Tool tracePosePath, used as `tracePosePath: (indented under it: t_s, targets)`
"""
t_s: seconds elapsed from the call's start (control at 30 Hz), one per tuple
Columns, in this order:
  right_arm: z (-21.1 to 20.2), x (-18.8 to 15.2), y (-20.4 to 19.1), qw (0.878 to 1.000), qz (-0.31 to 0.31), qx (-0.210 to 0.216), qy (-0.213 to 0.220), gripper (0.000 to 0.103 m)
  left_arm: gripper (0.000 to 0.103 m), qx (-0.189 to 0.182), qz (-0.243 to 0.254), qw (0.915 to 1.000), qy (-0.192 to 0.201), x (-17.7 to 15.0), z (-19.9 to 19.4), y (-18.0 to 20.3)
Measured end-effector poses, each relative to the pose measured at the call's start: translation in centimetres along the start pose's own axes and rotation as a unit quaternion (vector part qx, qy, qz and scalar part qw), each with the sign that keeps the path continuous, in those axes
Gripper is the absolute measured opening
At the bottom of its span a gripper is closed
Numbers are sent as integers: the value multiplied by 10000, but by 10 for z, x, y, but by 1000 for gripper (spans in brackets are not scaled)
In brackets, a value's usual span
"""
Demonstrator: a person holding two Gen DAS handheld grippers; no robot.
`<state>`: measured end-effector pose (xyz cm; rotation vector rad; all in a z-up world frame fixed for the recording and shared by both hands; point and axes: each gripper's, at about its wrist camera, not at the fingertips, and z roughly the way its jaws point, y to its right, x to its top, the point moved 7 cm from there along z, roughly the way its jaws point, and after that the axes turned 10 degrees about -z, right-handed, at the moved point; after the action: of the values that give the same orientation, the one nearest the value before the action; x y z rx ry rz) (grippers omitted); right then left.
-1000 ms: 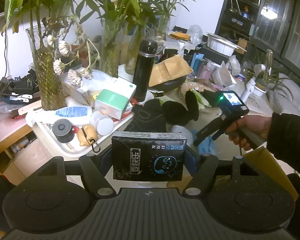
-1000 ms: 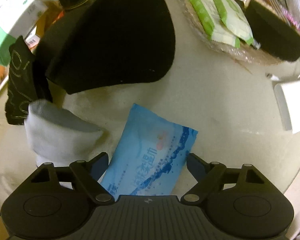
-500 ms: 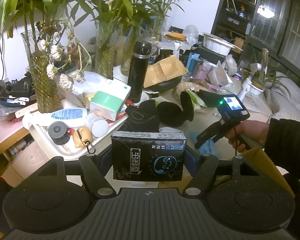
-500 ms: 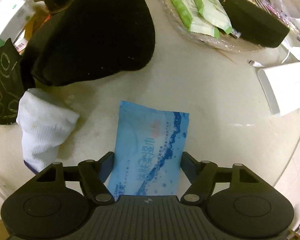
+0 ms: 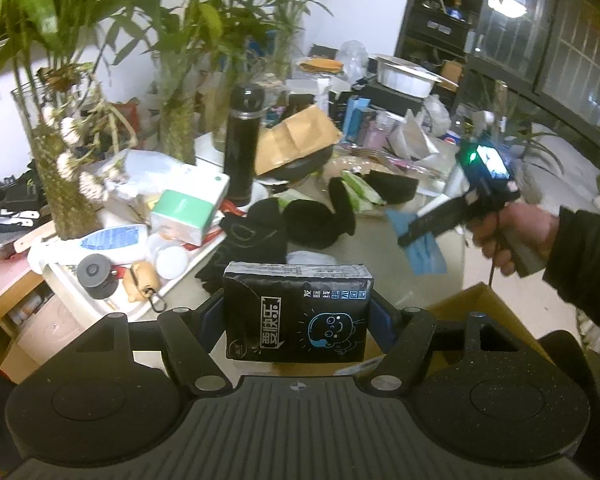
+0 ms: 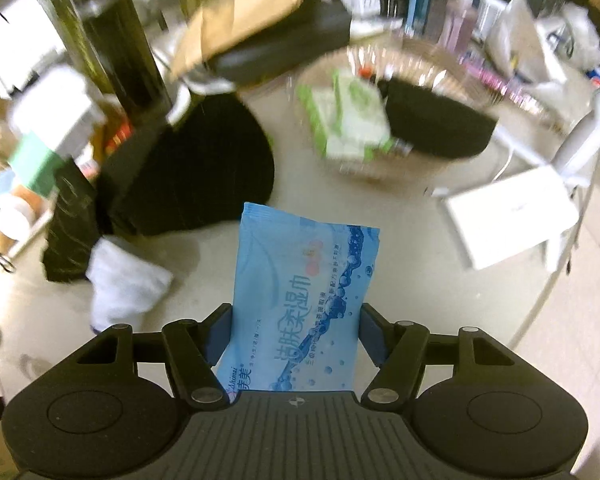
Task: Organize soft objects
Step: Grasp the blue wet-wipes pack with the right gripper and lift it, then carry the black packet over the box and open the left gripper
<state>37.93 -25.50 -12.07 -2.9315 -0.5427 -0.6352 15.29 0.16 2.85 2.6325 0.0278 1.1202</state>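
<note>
My right claw (image 6: 296, 336) has just closed on the blue wipes packet (image 6: 300, 300) and holds it above the table (image 6: 380, 240), my left claw (image 5: 298, 320) clamps the black tissue pack (image 5: 296, 312); the slippery packet may slide out if I swing fast.

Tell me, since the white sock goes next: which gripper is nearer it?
Left. The left gripper, holding the black pack, hangs just in front of the white sock. The right gripper, clamping the blue pack, is lifted off to the side.
</note>
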Motion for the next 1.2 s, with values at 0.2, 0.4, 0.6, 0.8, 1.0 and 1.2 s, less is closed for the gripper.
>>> tracePosePath:
  t_s: [0.2, 0.4, 0.6, 0.8, 1.0, 1.2]
  targets:
    - [-62, 2, 1, 9985, -91, 177, 509, 69, 70, -70, 291, 9993, -214, -2, -3, 24]
    - [-119, -17, -15, 9948, -282, 473, 860, 69, 70, -58, 461, 9975, -526, -8, -5, 41]
    - [-169, -37, -38, 9886, -374, 891, 1157, 69, 70, -69, 633, 9935, -946, -21, -2, 50]
    - [-205, -60, -65, 9813, -501, 1250, 1375, 69, 70, -108, 710, 9863, -1488, -39, 4, 55]
    - [-225, -78, -84, 9758, -603, 1511, 1465, 69, 71, -111, 389, 9769, -2096, -56, 11, 52]
    - [-235, -94, -94, 9729, -673, 1624, 1504, 69, 81, -290, -222, 9732, -2271, -70, 7, 44]
